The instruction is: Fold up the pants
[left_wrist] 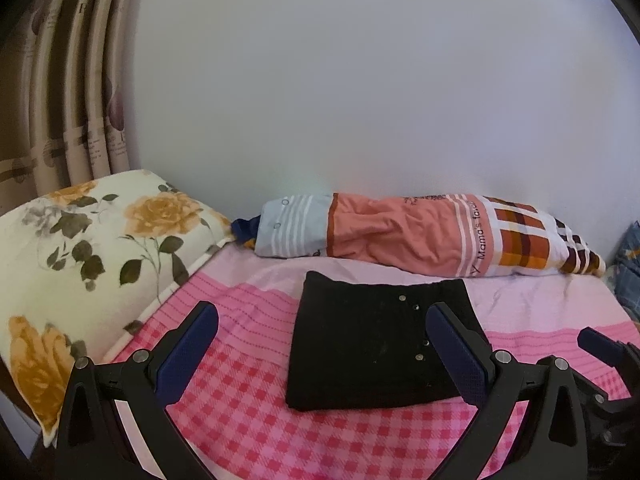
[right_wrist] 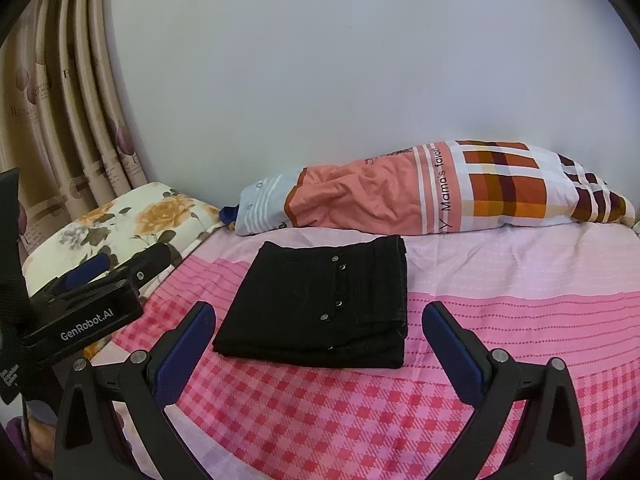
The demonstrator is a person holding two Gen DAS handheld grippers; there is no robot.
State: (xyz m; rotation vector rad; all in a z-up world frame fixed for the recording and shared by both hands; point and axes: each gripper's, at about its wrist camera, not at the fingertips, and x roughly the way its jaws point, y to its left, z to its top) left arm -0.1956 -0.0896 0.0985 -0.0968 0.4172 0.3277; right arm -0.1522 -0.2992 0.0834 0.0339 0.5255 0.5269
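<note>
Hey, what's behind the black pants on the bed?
Behind the pants a patchwork pillow lies along the white wall, with pale pink sheet between. Something dark blue pokes out at the pillow's left end; the rest is hidden.

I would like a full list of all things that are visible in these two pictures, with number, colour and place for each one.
folded black denim pants with metal studs: 1, black, flat on the bedsheet, in front of both grippers
pink checked and striped bedsheet: 1, pink and red, covers the bed
floral cream pillow: 1, cream with orange roses, left side of the bed
patchwork printed pillow: 1, salmon, light blue and orange check, against the wall behind the pants
beige patterned curtain: 1, beige, far left
plain wall: 1, pale grey, behind the bed
left gripper: 1, black with blue pads, jaws open, holds nothing
right gripper: 1, black with blue pads, jaws open, holds nothing
</note>
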